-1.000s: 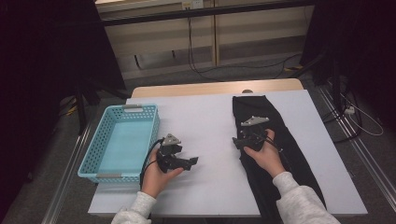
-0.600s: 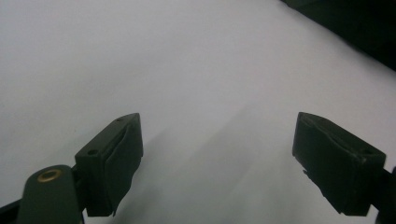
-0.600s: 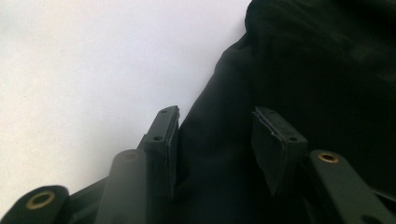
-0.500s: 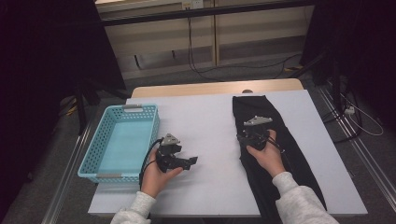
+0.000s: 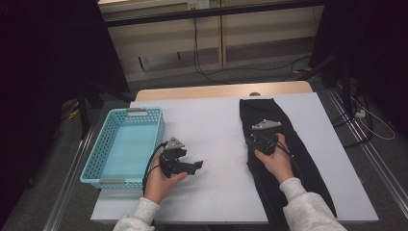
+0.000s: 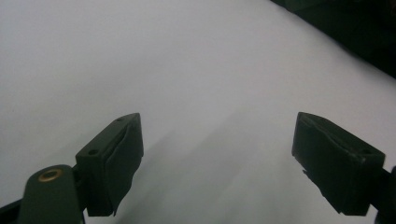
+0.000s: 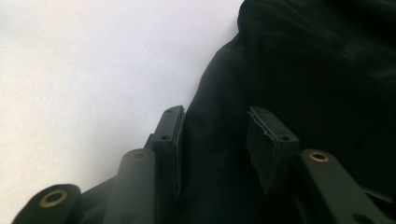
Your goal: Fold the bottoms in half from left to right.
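Observation:
A long black cloth (image 5: 263,109) lies lengthwise on the right side of the white table (image 5: 211,125). My right gripper (image 5: 258,141) points down onto its left edge. In the right gripper view its jaws have just been closing, and my right gripper (image 7: 217,122) now pinches a raised fold of the black cloth (image 7: 327,70) between its pads. My left gripper (image 5: 196,166) rests low over bare table left of centre, pointing right. In the left gripper view my left gripper (image 6: 219,140) is open with nothing between its fingers.
A light blue plastic basket (image 5: 91,168) stands at the table's left edge, beside my left hand. White tabletop (image 6: 196,60) stretches between the two grippers. Cables run over the floor behind the table.
The right gripper's jaws have drawn closer together on the cloth's edge. Both hands have stayed where they were, and the left gripper looks the same.

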{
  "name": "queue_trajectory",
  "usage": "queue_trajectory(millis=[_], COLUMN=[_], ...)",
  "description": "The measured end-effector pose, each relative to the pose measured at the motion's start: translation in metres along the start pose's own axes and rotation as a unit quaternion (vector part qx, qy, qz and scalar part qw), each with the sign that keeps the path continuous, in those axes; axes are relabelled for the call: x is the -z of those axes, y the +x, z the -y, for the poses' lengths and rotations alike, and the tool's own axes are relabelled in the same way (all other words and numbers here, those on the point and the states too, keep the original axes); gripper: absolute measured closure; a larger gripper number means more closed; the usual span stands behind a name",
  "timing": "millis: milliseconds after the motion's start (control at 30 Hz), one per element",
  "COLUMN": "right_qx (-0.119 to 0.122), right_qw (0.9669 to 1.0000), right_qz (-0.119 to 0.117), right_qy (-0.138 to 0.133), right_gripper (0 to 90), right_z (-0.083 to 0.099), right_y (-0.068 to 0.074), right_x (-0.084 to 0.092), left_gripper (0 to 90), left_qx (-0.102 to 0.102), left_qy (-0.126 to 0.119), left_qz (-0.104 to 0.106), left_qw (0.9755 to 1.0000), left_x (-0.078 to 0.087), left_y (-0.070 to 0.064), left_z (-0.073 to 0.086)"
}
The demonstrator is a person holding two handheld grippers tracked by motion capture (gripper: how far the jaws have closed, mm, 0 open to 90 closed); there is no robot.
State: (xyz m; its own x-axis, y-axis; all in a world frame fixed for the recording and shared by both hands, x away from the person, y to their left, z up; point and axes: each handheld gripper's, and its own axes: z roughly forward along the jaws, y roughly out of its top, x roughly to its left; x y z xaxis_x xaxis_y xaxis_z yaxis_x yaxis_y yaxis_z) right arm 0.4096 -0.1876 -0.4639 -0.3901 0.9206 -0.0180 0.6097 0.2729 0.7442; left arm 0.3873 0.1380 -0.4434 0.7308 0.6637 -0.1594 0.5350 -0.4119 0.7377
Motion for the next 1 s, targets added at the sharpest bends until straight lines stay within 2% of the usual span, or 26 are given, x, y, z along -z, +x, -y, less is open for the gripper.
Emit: queue_trajectory(millis=[167, 300, 400, 633, 733, 1000], right_qx=[-0.003, -0.006, -0.003, -0.001, 0.009, -0.016], right_qw=[1.0, 0.9999, 0.9998, 0.9997, 0.9994, 0.9997], right_qz=[0.001, 0.012, 0.021, 0.026, 0.032, 0.016], right_qy=[-0.001, -0.003, -0.004, -0.003, -0.002, -0.004], right_gripper=[60.7, 73.9, 79.8, 83.1, 83.4, 84.2], right_z=[0.0002, 0.0007, 0.0009, 0.0006, 0.0001, 0.001], right_y=[-0.0007, -0.0039, -0.0049, -0.0058, -0.0043, -0.0094], right_x=[0.0, 0.0005, 0.0006, 0.0004, 0.0001, 0.0015], left_gripper=[16.6, 16.7, 16.8, 16.8, 16.8, 16.7], left_qx=[-0.002, 0.004, 0.006, 0.008, 0.007, 0.006], left_qy=[0.001, -0.004, -0.001, 0.0, 0.001, 0.004], left_qz=[0.002, 0.004, 0.005, 0.007, 0.008, 0.007], left_qw=[1.0, 1.0, 1.0, 0.9999, 0.9999, 1.0], left_x=[-0.0009, -0.0006, -0.0018, -0.0023, -0.0033, -0.0037], left_y=[-0.0003, -0.0002, 0.0001, -0.0005, -0.0006, -0.0007], left_z=[0.0002, -0.0001, 0.001, 0.001, 0.0014, 0.0013])
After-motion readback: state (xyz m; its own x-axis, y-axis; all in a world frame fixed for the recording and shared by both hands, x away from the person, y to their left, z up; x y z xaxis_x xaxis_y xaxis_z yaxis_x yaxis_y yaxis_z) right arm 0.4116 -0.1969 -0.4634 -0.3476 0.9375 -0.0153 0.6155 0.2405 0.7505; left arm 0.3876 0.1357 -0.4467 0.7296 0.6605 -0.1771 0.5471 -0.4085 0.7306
